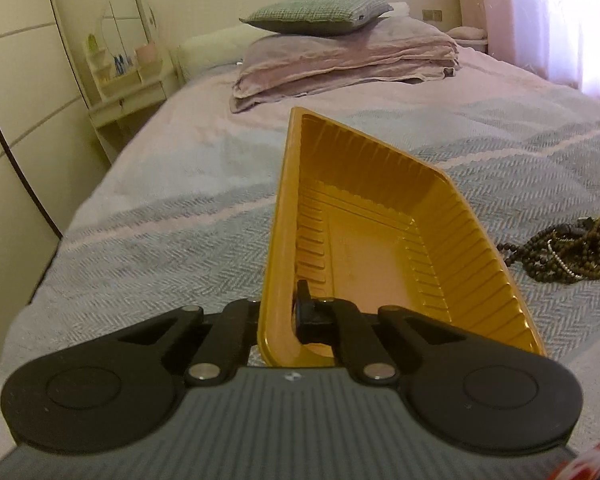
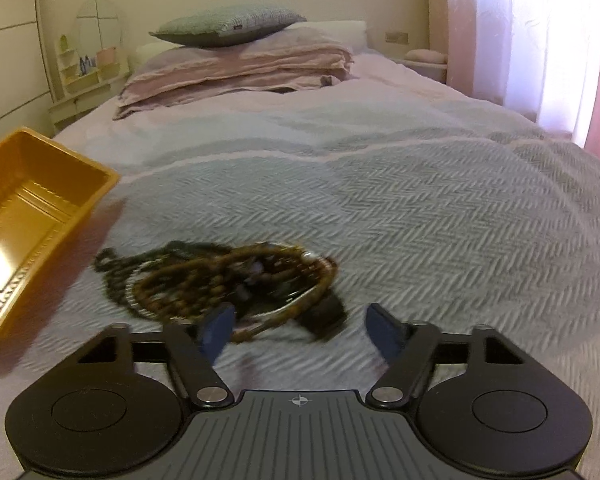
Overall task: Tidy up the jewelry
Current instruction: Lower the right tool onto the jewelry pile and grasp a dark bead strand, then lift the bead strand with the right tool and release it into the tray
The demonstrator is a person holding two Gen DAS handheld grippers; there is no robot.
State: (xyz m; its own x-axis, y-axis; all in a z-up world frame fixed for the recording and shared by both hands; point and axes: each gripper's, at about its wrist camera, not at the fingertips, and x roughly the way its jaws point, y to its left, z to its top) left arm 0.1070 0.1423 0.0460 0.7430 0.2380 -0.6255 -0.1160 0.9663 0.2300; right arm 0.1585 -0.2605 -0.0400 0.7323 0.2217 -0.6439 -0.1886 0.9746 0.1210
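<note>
The left wrist view shows the left tool (image 1: 278,314) pinching the near wall of a gold plastic tray (image 1: 380,236), one finger outside the wall and the other inside the tray. The tray is tilted, its open side turned to the right and its ribbed walls and flat floor bare. This view catches only the edge of the jewelry pile (image 1: 568,254) at the far right, lying on the bed cover (image 1: 160,220), sharp enough to show strands of small dark brown beads with a thin silvery strand among them.

The right wrist view shows what the other lacks: the whole jewelry pile (image 2: 220,284), a tangle of brown beaded strands, a darker chain trailing to the left, and a round bangle-like ring at its near side, all blurred. The right tool (image 2: 298,326) has its fingers spread wide, the blue left fingertip (image 2: 218,330) at the pile's near edge; whether it touches the beads cannot be told through the blur. The gold plastic tray (image 2: 32,232) appears at the left of this view, beside the pile and apart from it.

Both views show a grey-green cushion (image 1: 316,14) on folded pink bedding (image 1: 340,60) at the head of the bed, and a small dressing stand with a round mirror (image 1: 126,28) to the left.
</note>
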